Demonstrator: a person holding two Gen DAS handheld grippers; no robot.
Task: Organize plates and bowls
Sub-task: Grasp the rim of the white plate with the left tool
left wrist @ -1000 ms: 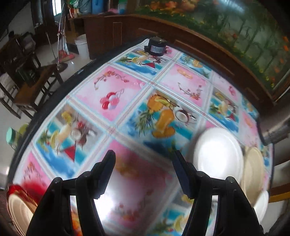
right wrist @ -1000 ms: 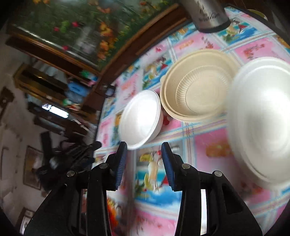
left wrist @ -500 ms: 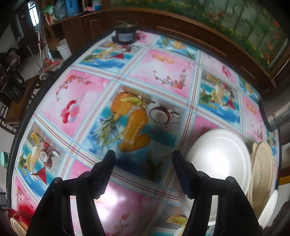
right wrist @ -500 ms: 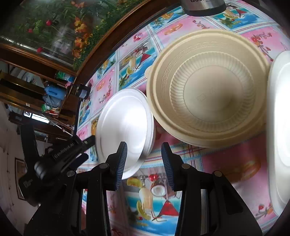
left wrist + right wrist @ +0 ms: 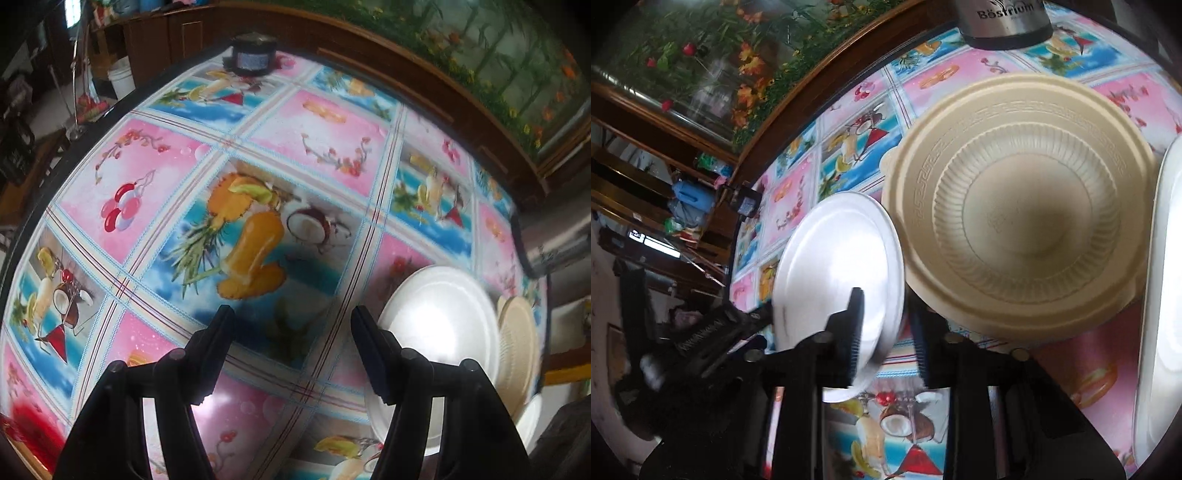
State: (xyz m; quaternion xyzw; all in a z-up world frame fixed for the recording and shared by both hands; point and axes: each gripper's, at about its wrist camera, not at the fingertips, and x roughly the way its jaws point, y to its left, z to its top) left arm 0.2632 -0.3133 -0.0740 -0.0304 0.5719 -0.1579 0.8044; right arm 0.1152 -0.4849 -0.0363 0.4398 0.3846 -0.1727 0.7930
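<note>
Right wrist view, nearest first: the right gripper (image 5: 886, 326) is seen with its jaws just drawn in around the near rim of the white plate (image 5: 834, 266); one finger lies over the plate's face, the other just outside its edge, and whether both pads already press cannot be told, the rim being blurred there. The plate is set at about 10 o'clock from the jaws, touching or just overlapping the beige bowl (image 5: 1019, 206) at 1 o'clock. A second white dish (image 5: 1163, 295) is cut off at 3 o'clock. A steel flask (image 5: 1004, 18) is cropped at 12 o'clock.

Left wrist view: the left gripper (image 5: 291, 325) is held spread, nothing between its fingers, over the fruit-print tablecloth (image 5: 258, 166). A dark jar (image 5: 255, 55) stands far off at 12 o'clock.

Judgement on the step: the rim should be pinched fully before any lift, and the plate drawn clear of the bowl's lip so the bowl is not dragged. The plate's far underside is hidden
</note>
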